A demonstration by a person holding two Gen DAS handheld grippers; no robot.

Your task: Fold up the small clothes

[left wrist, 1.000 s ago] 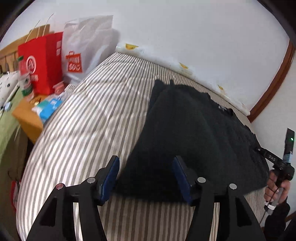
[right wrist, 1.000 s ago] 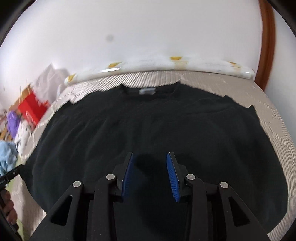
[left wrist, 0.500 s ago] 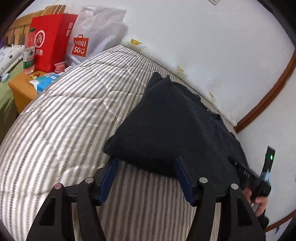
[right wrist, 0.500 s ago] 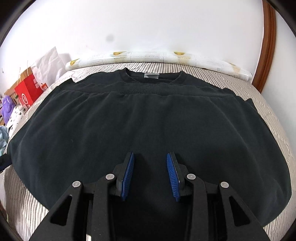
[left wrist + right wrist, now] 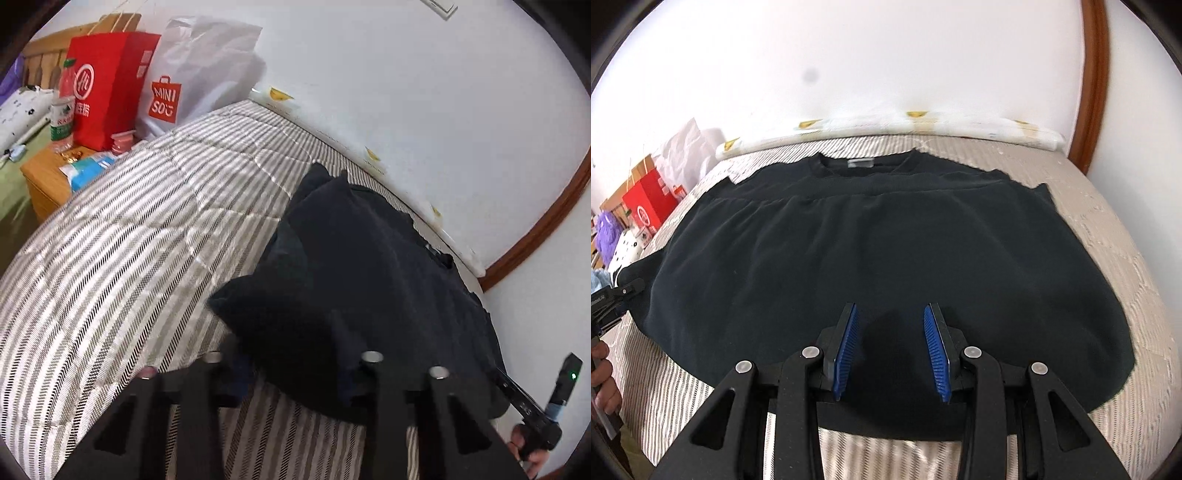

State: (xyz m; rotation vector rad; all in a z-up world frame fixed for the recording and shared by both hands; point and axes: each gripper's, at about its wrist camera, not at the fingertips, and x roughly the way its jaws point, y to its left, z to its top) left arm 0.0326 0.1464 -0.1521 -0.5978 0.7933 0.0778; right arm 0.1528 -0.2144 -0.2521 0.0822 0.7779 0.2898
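Note:
A black sweatshirt (image 5: 886, 251) lies flat on the striped bed, folded up once, its collar and grey label toward the wall. It also shows in the left wrist view (image 5: 362, 266). My left gripper (image 5: 291, 369) is open at the garment's left edge, and the cloth's corner lies between and over its fingers. My right gripper (image 5: 892, 350) is open just above the near folded edge, holding nothing. The right gripper's handle and the hand on it show in the left wrist view (image 5: 535, 417).
The striped bed (image 5: 129, 240) runs up to a white wall. A red paper bag (image 5: 107, 81), a white Miniso bag (image 5: 192, 77) and a bottle stand by a wooden bedside table (image 5: 44, 181) to the left. A wooden door frame (image 5: 1093, 81) stands at right.
My left gripper has moved forward onto the garment's left corner, and the cloth now covers its fingertips. My right gripper has stayed over the near edge, still open.

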